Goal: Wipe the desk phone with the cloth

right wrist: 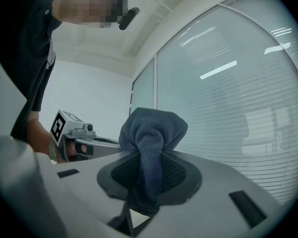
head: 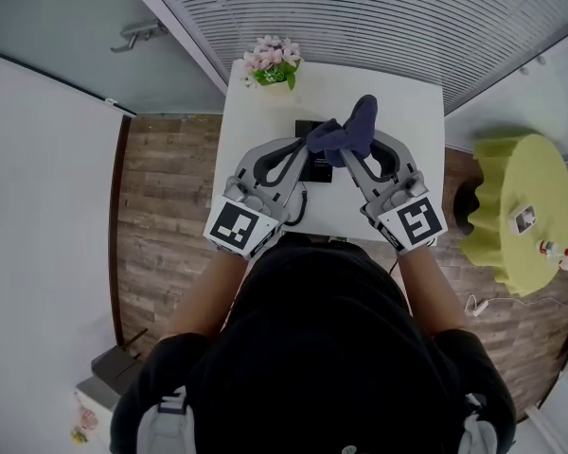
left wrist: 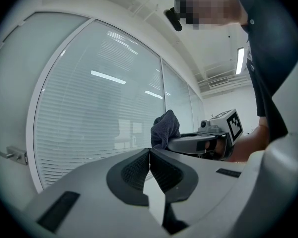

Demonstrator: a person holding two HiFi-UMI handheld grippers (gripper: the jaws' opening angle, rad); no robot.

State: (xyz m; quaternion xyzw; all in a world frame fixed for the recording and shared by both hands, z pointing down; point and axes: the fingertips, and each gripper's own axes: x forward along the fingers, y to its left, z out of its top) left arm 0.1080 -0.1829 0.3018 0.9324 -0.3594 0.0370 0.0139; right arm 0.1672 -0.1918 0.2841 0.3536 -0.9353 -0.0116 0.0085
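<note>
Two grippers, one cloth, one phone. The right gripper (right wrist: 150, 158) has its jaws clamped on the dark blue cloth (right wrist: 151, 128), which bunches up above them. The left gripper (left wrist: 149, 155), just beside it, is closed on nothing. Both are over the middle of the white table (head: 398, 112) and hide most of the black phone (head: 318, 170). One pot of flowers (head: 271, 62) stands at the far left corner.

The bench (head: 402, 102) lies bare at its far right; a flower pot (head: 273, 66) blocks the far left corner, and the cloth (head: 346, 132) hangs over the desk phone (head: 318, 170) mid-bench
</note>
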